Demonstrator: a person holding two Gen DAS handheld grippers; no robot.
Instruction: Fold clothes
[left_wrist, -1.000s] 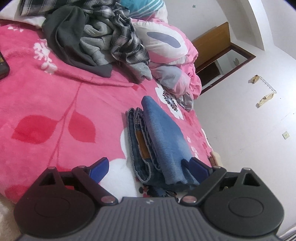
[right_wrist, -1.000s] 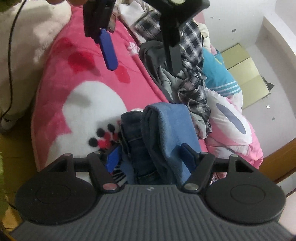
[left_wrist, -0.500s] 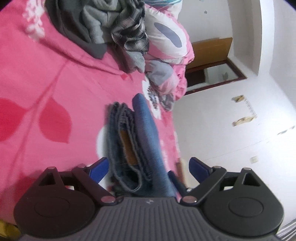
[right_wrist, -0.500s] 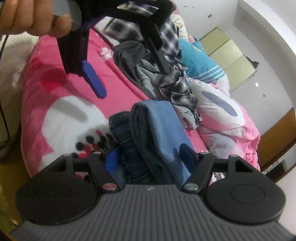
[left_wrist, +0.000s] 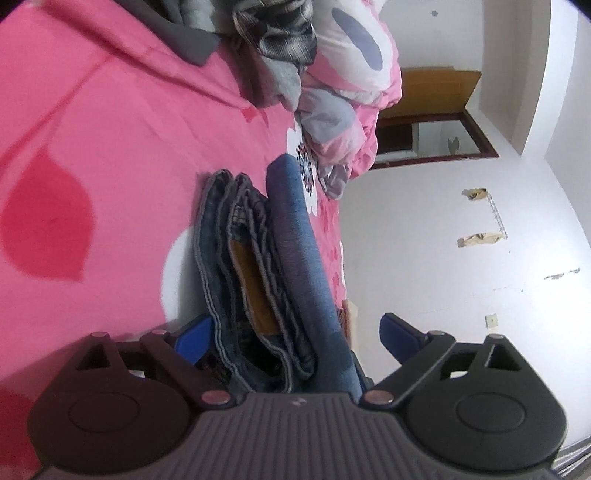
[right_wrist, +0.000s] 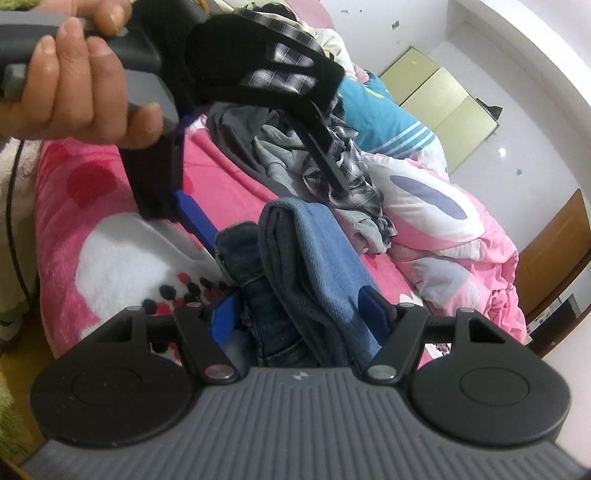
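Blue pads of your right tool (right_wrist: 301, 314) clamp the folded jeans (right_wrist: 306, 273) on the pink bed (right_wrist: 110, 236). Your left tool (left_wrist: 295, 332) gapes wide around them, right pad clear. Their near end is hidden.

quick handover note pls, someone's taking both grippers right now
Right gripper: jaws wide around the near end of the folded blue denim jeans; whether it is squeezing is unclear.
Left gripper: open, jaws either side of the jeans' other end, right pad clear of the cloth.
Jeans lie folded into a thick bundle on the pink floral blanket.
Left to do: the heap of grey and plaid clothes behind is unfolded.
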